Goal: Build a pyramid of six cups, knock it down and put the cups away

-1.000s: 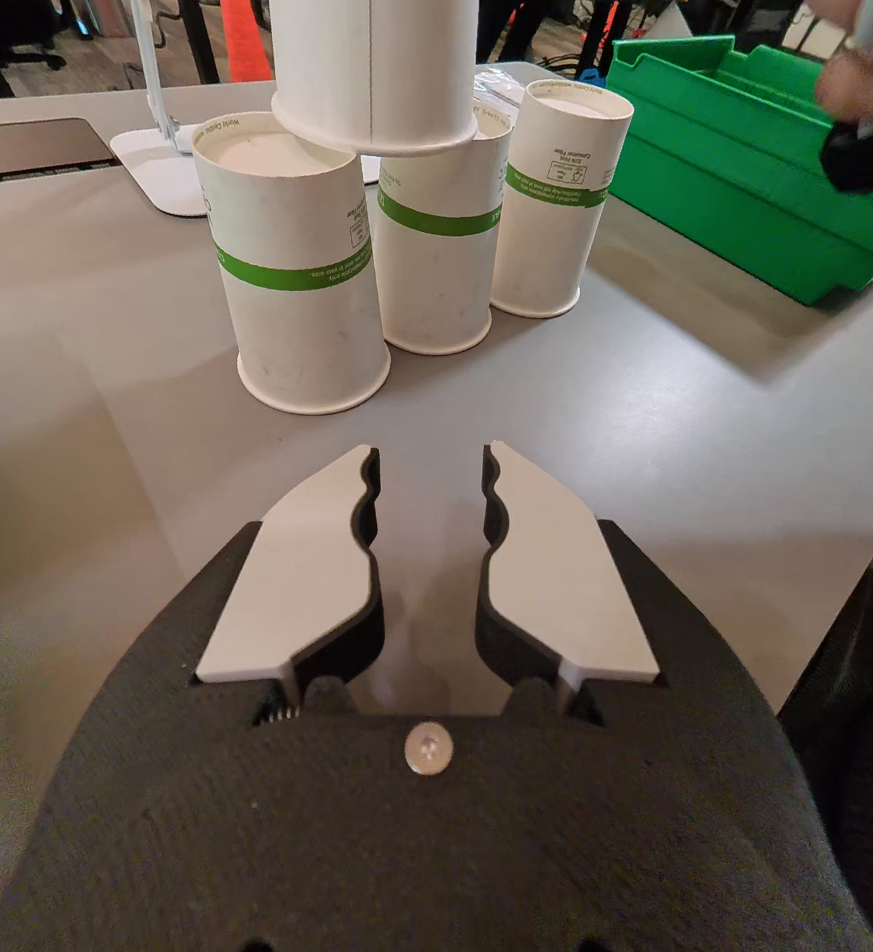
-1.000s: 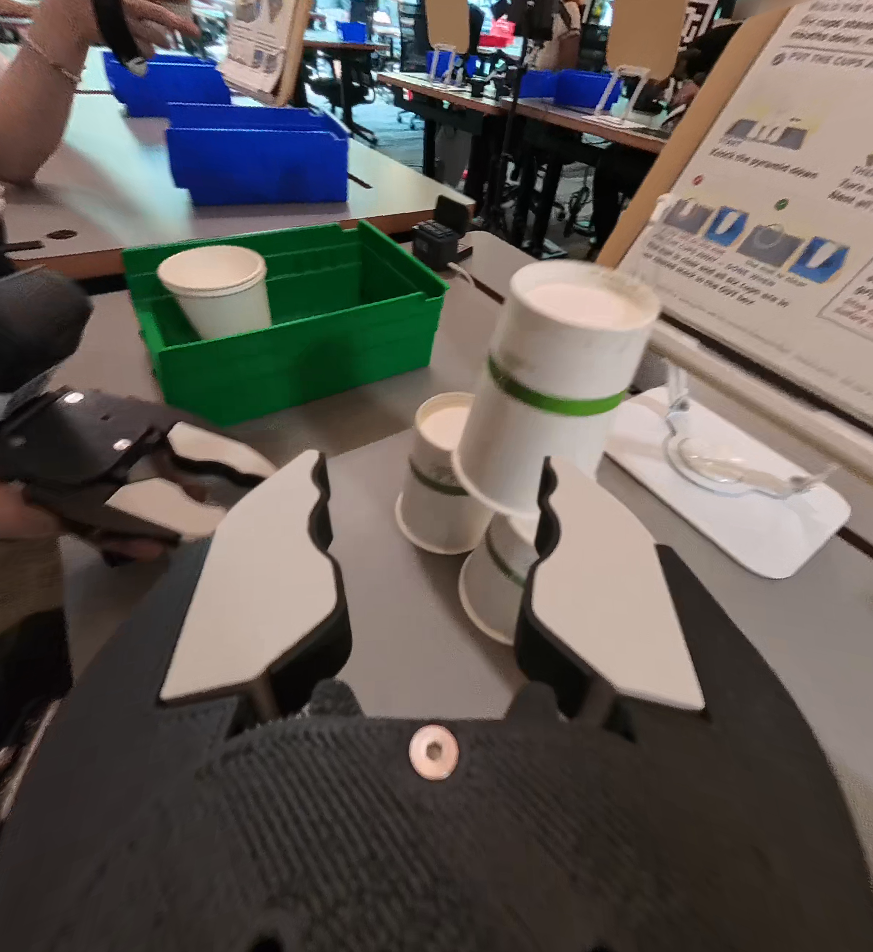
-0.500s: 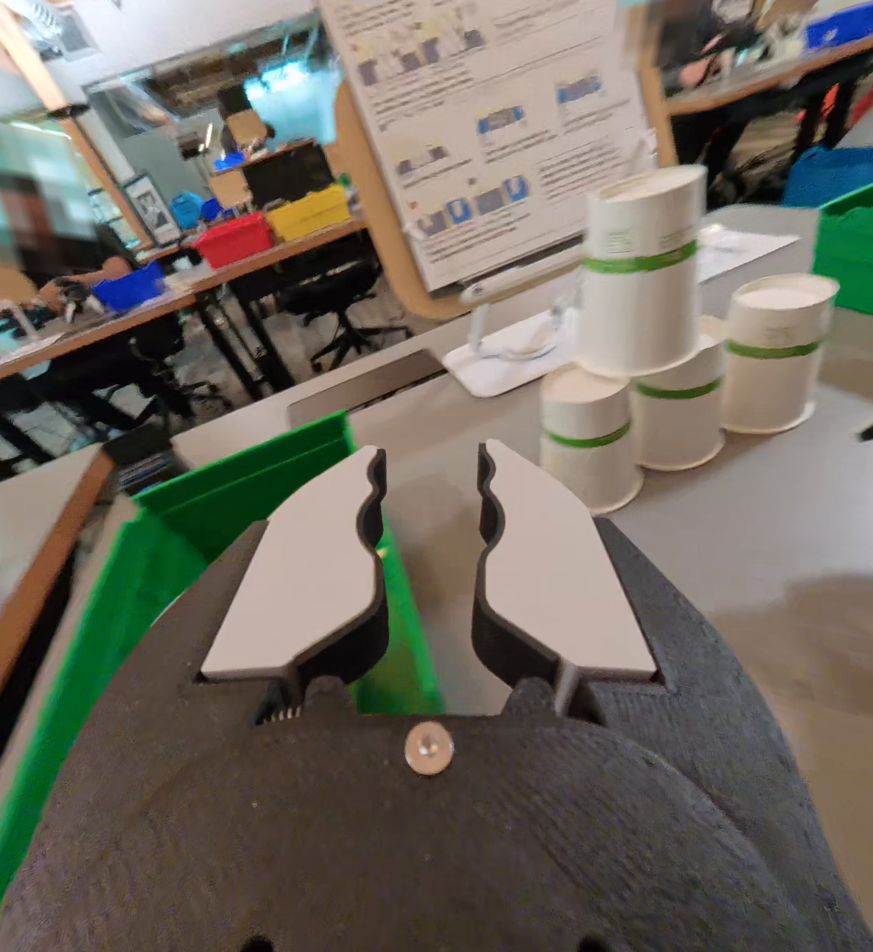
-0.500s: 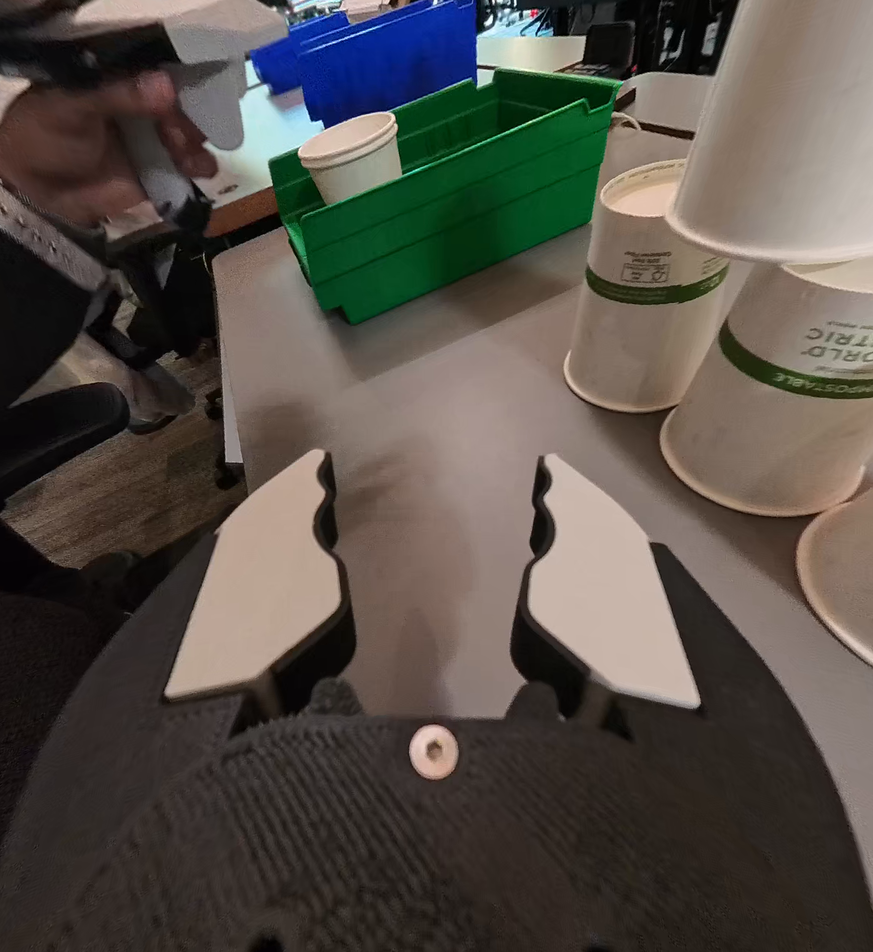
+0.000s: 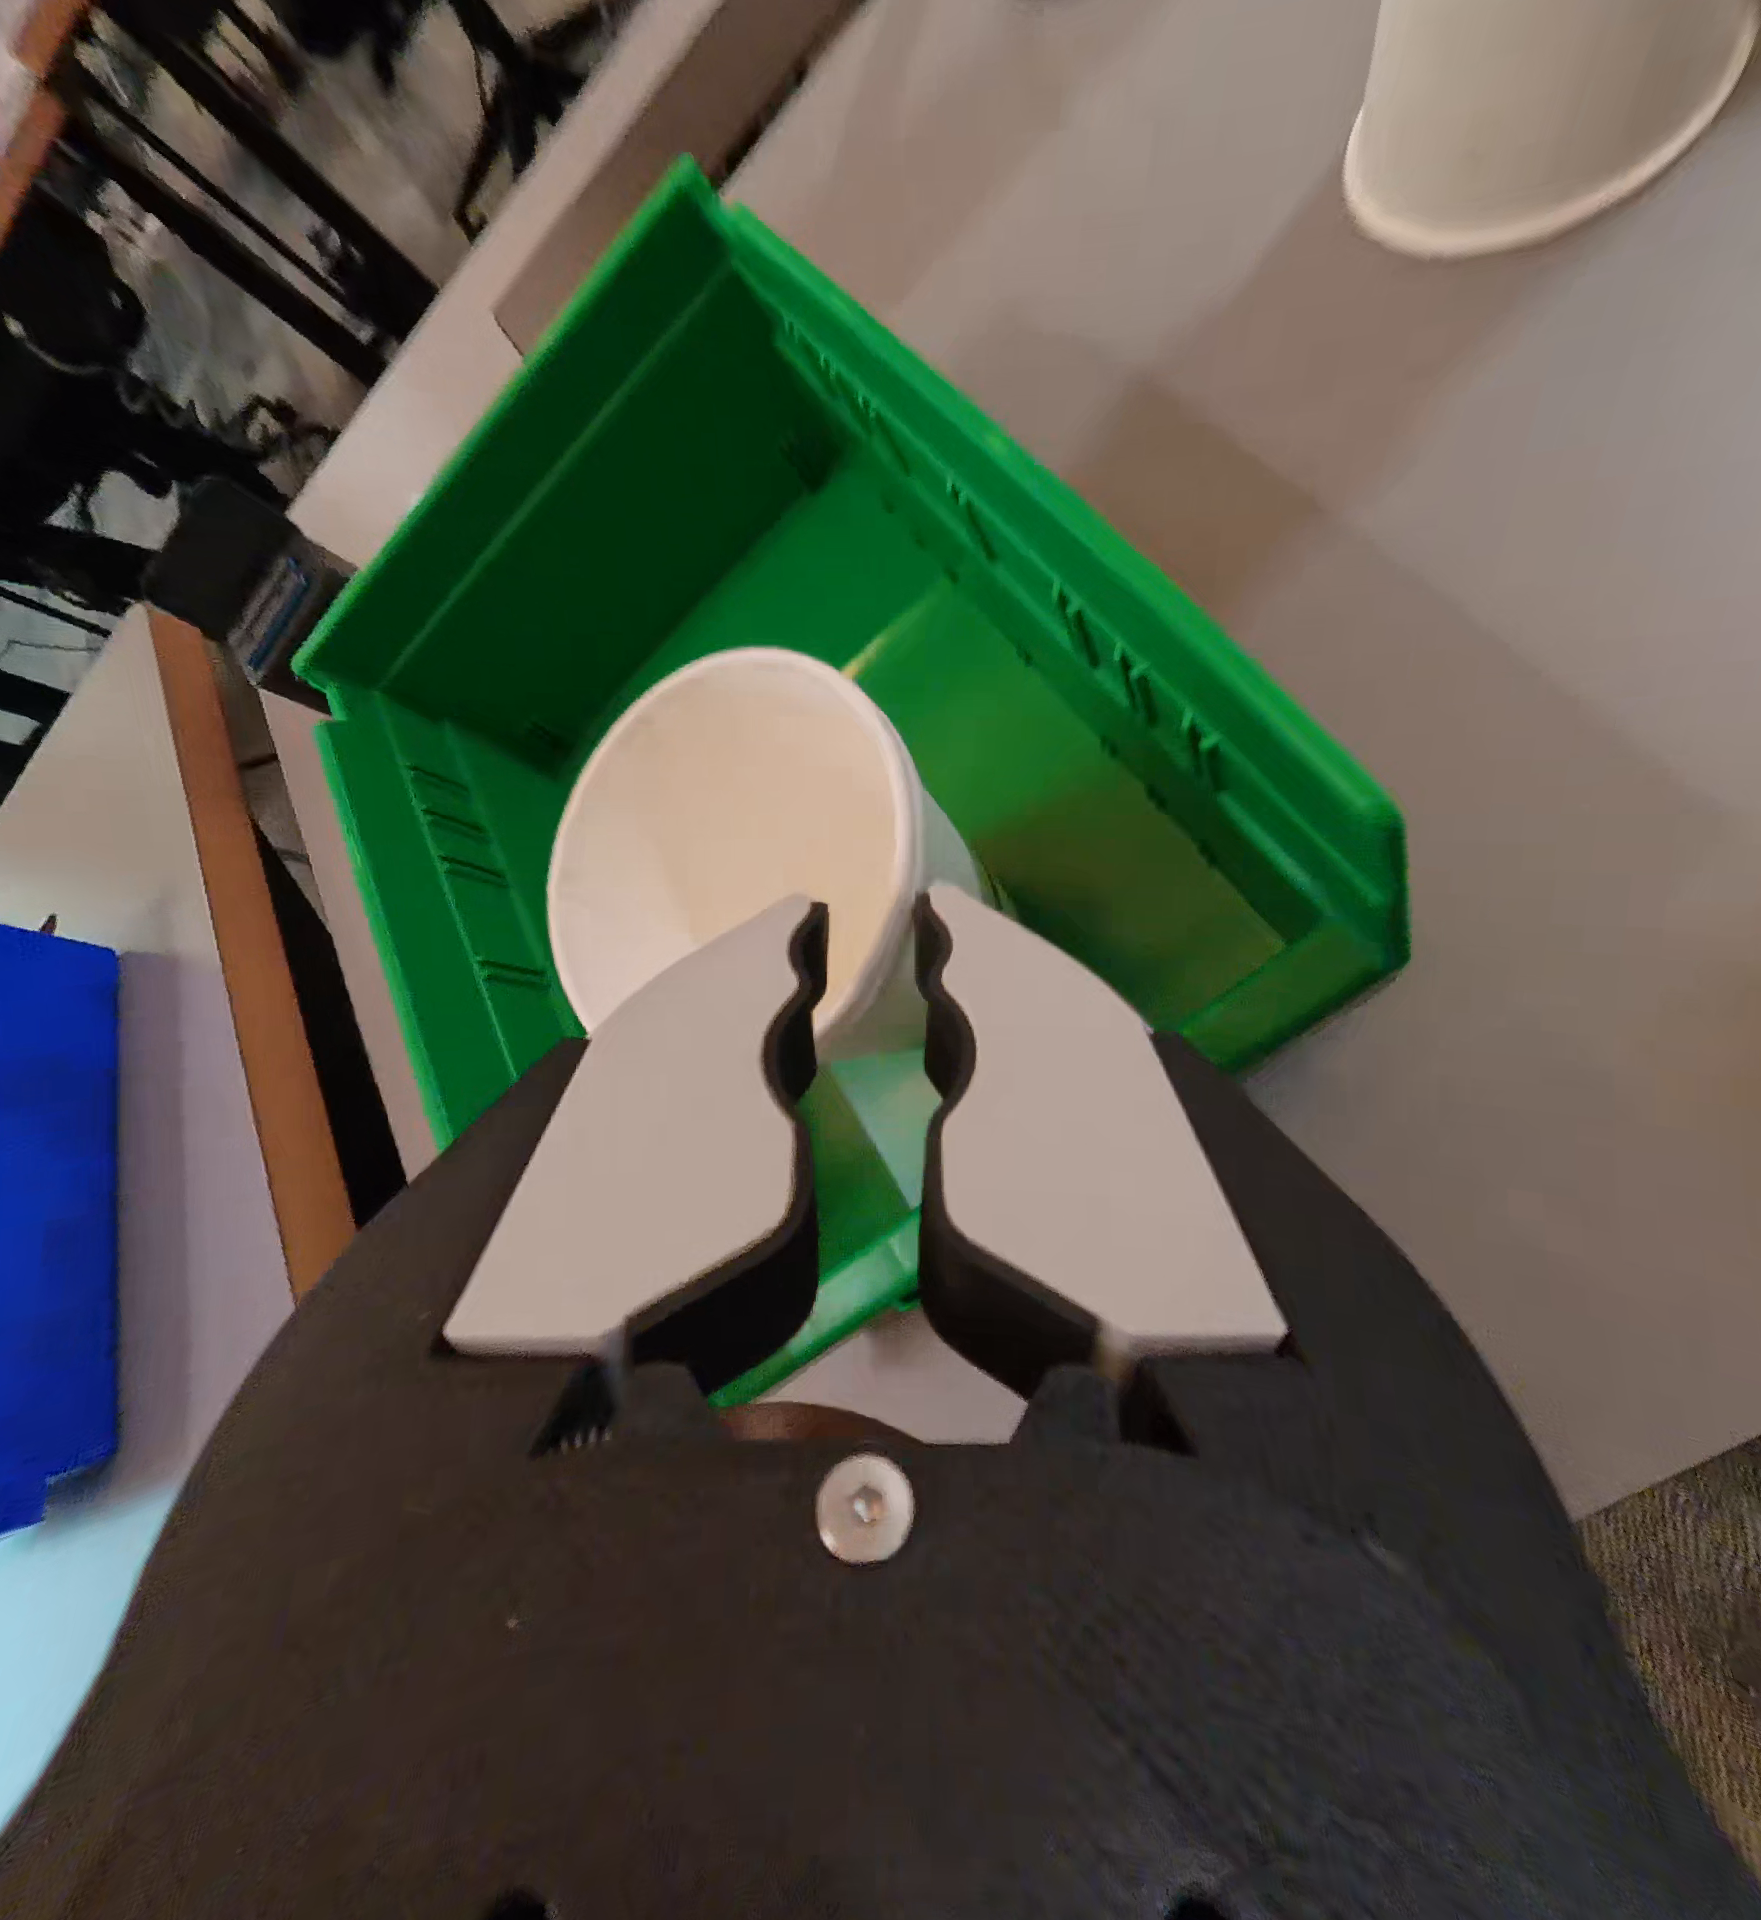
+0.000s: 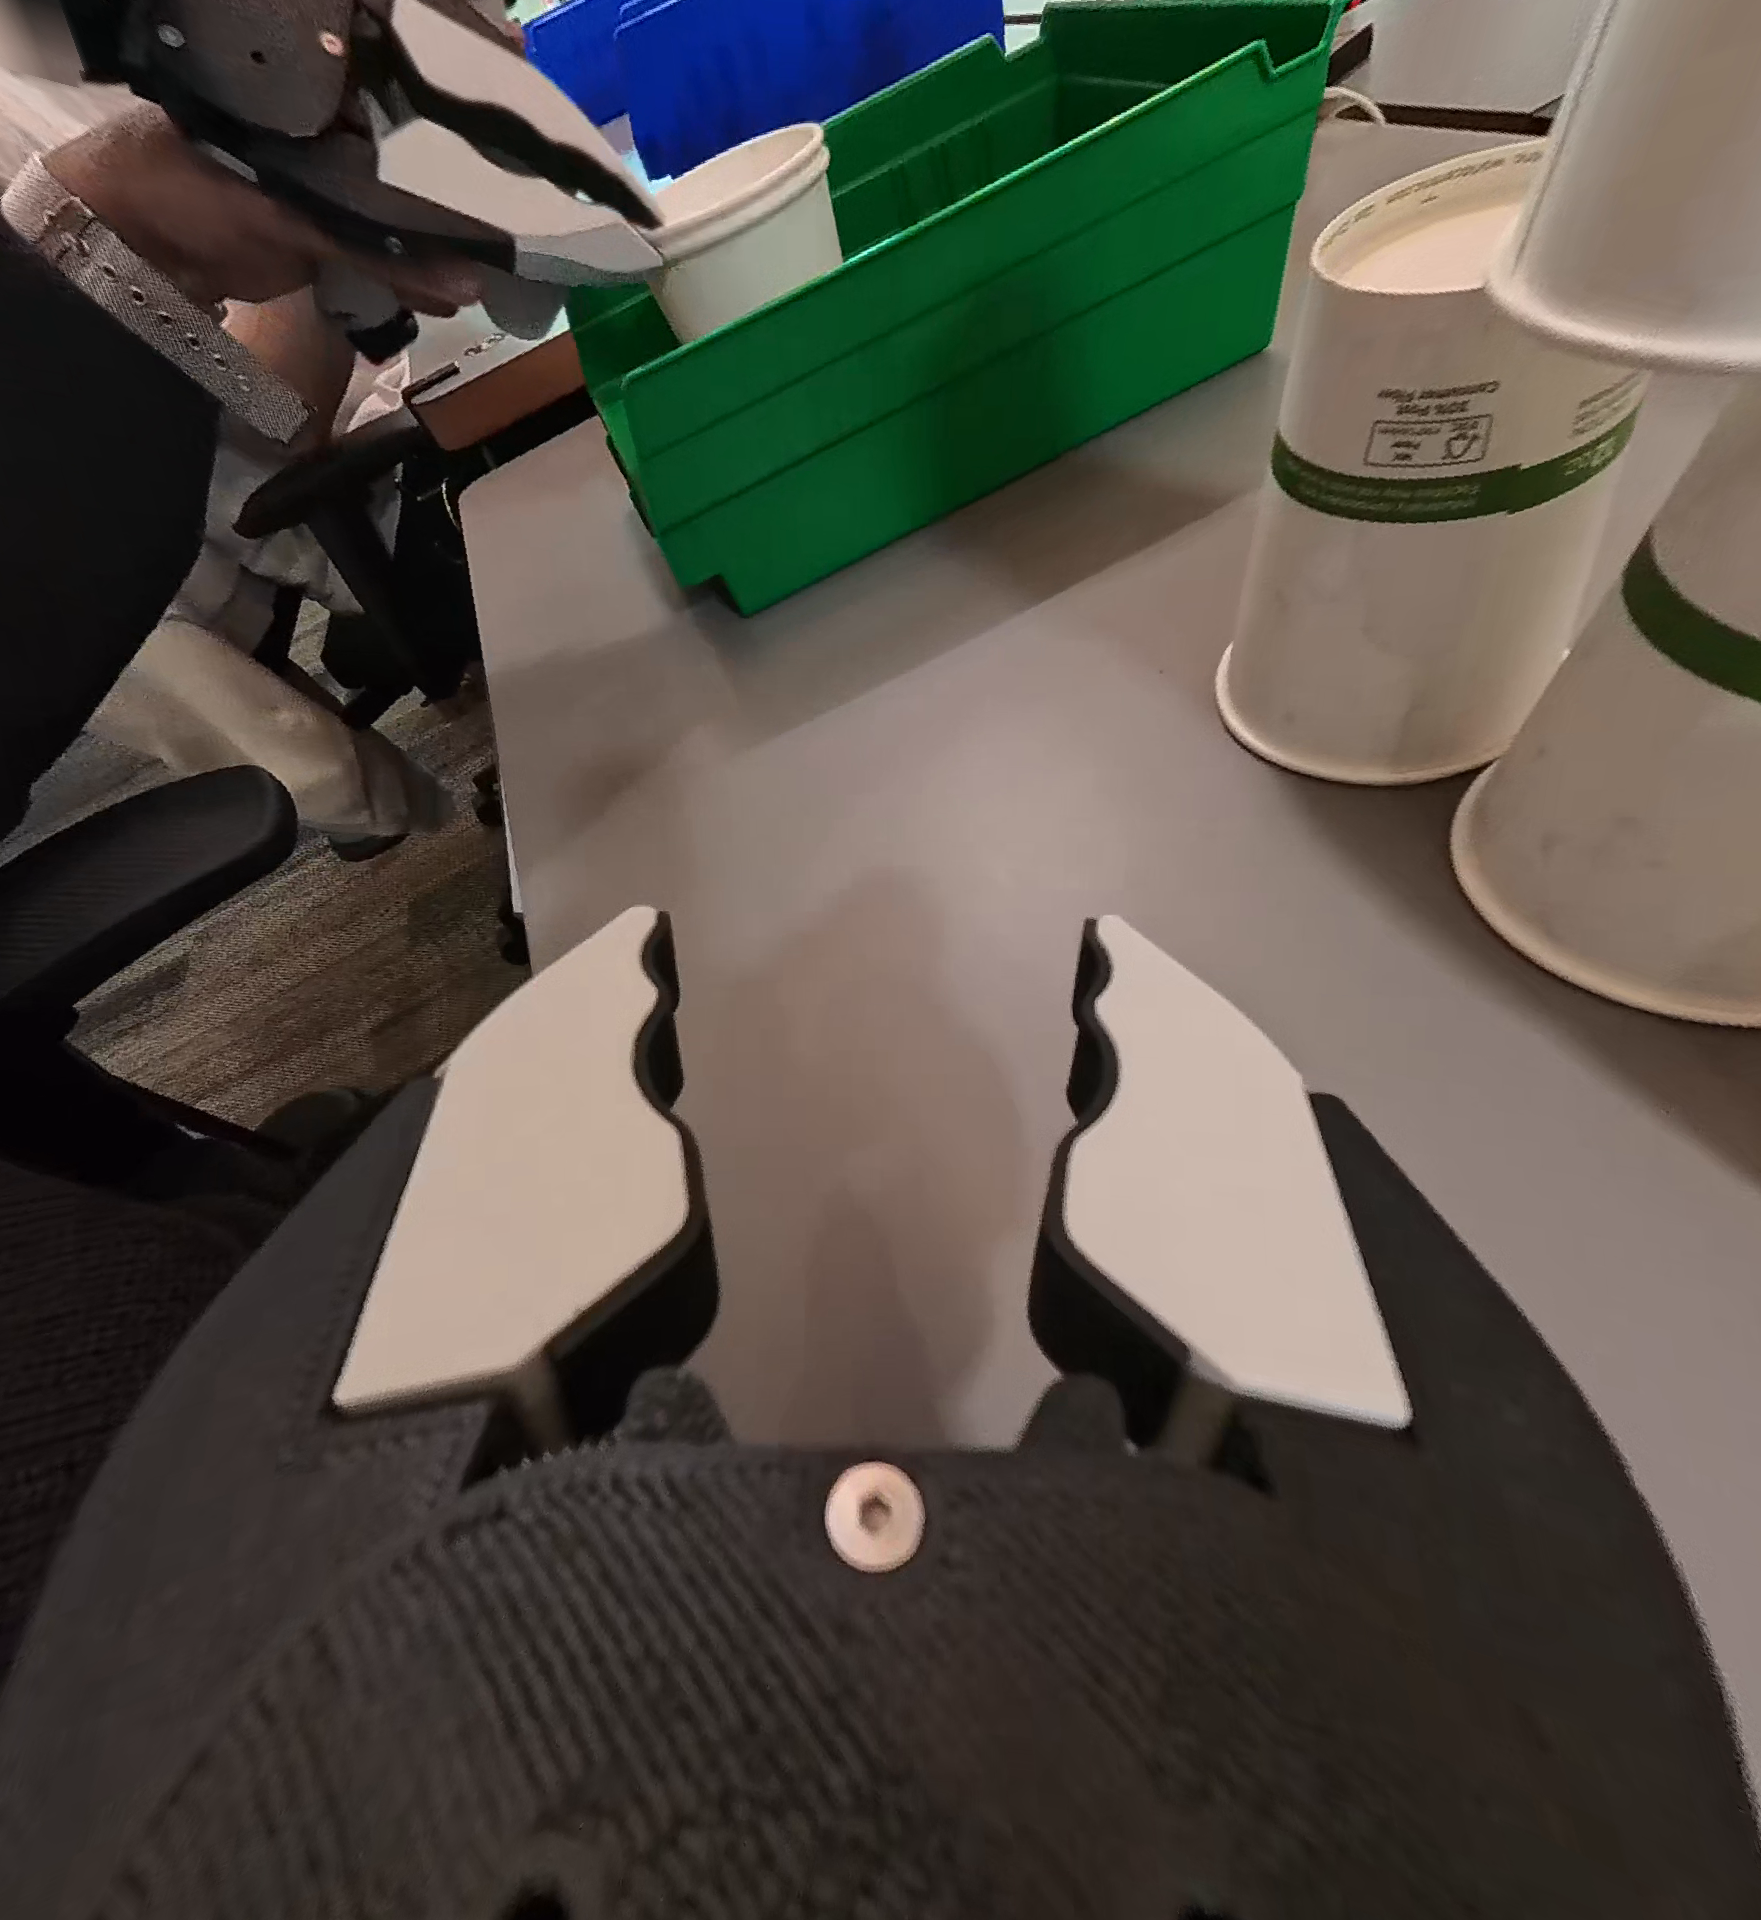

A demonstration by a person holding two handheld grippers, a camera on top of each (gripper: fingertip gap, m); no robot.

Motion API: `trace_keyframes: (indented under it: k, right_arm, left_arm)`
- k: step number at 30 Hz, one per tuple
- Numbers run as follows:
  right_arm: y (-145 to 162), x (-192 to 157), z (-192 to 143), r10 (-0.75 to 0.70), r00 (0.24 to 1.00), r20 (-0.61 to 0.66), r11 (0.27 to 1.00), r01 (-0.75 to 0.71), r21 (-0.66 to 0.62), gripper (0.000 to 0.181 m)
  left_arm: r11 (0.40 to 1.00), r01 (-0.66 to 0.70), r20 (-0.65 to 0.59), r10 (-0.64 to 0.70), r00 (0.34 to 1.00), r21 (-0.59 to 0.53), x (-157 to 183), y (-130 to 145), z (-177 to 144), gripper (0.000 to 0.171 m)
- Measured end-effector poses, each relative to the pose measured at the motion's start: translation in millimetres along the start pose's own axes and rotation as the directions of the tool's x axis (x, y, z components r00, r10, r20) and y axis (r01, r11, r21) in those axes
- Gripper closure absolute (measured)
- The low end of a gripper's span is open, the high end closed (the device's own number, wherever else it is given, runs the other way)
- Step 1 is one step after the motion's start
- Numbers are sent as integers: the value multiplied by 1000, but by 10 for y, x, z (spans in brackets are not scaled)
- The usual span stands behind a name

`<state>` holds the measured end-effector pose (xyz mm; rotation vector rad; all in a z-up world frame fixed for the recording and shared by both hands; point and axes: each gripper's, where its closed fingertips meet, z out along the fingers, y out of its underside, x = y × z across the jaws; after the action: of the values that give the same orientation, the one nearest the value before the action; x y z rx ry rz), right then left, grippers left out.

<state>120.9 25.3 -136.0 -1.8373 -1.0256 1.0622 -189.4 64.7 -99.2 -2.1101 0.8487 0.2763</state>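
- The left gripper (image 5: 868, 914) points down at the green bin (image 5: 1271, 748) in the middle of the left wrist view. Its fingers stand a little apart, on both sides of the rim of the white paper cup (image 5: 720, 821) that stands mouth up in the bin. Whether they already pinch the rim, I cannot tell.
- In the right wrist view, upper left, the tip of this gripper is at the rim of the same cup.
- The right gripper (image 6: 876, 951) is released, its jaws wide apart, holding nothing, above the bare grey table (image 6: 907, 748) in the lower half of the frame.
- At the right edge stand upside-down cups with green bands (image 6: 1375, 520), and one more upside-down cup (image 6: 1686, 177) rests on top of them.
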Motion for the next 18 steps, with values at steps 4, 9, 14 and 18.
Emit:
trace_keyframes:
  k: [4, 9, 14, 18]
  right_arm:
    - [-32, 29, -33, 29, 1000, 9, 999, -29, 19, 107]
    - [-9, 38, -34, 59, 998, 31, 998, -59, 11, 107]
    - [11, 38, -33, 66, 997, 38, 998, -66, 0, 107]
    - [3, 22, -40, 65, 997, 44, 998, -65, 1, 107]
  left_arm:
    - [999, -24, -32, 23, 999, -40, 22, 0, 54, 165]
    - [996, 85, -56, -82, 995, 41, -24, -141, -21, 164]
    - [988, 139, -116, -131, 984, 62, 16, -185, -62, 164]
    - [988, 145, -141, -135, 981, 61, 69, -211, -62, 164]
